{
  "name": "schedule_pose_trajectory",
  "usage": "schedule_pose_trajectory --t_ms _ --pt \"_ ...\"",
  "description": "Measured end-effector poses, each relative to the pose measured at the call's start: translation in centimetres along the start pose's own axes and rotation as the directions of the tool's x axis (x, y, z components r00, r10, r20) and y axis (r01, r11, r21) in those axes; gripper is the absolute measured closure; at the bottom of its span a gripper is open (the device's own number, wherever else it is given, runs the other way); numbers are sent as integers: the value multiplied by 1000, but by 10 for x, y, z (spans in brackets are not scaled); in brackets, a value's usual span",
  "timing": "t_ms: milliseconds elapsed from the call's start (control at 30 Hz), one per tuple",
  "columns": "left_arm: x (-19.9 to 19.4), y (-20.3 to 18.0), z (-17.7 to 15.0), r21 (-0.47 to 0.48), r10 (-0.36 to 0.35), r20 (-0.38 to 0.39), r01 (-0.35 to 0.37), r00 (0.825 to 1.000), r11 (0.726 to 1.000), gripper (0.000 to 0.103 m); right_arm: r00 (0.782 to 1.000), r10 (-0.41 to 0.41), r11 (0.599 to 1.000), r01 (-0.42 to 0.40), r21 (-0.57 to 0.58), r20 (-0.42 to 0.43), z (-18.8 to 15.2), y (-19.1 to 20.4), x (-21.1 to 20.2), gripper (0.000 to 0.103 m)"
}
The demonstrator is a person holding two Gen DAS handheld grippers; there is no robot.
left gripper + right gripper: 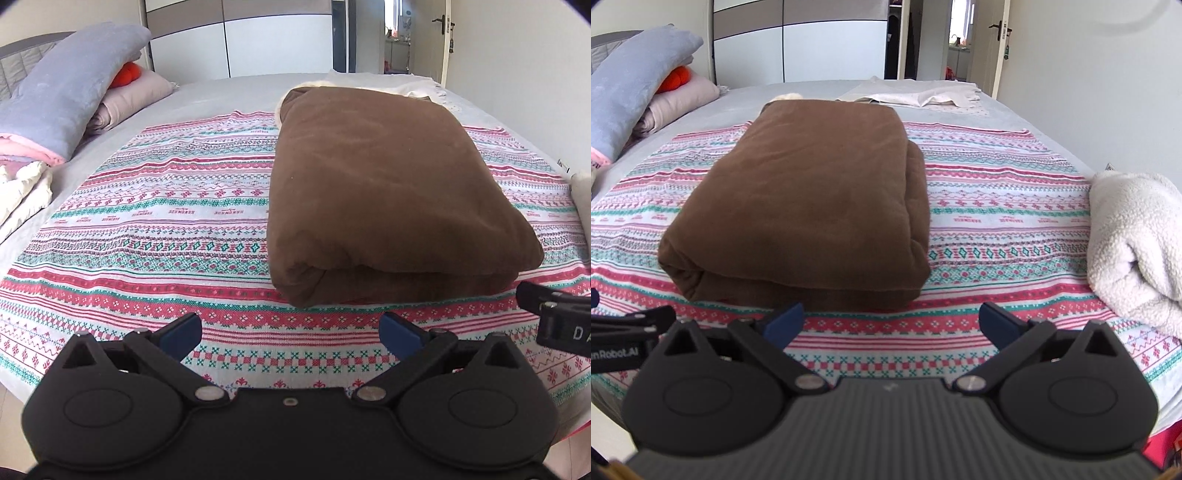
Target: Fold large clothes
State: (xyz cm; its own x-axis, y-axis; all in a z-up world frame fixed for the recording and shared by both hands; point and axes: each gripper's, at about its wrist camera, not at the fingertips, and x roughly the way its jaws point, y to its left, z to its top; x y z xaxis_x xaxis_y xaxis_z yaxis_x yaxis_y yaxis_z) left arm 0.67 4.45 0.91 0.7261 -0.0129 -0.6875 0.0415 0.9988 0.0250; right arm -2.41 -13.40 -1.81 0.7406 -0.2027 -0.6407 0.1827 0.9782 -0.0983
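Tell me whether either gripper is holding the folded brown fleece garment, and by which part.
Nothing is held. The left gripper and right gripper stand open, short of the folded brown fleece garment.

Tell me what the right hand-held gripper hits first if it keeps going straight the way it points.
Probably the patterned cloth just short of the folded brown garment. The right hand-held gripper is open, empty and angled down; depth is unclear, so it might meet the garment's near fold instead.
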Motion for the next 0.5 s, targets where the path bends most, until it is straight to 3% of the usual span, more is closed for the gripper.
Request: schedule_pose_trajectory --t_ms 500 --pt "-4 -1 0 0 -11 14 11 1000 1000 0 1000 13 1000 -13 5 4 1 1 -2 0"
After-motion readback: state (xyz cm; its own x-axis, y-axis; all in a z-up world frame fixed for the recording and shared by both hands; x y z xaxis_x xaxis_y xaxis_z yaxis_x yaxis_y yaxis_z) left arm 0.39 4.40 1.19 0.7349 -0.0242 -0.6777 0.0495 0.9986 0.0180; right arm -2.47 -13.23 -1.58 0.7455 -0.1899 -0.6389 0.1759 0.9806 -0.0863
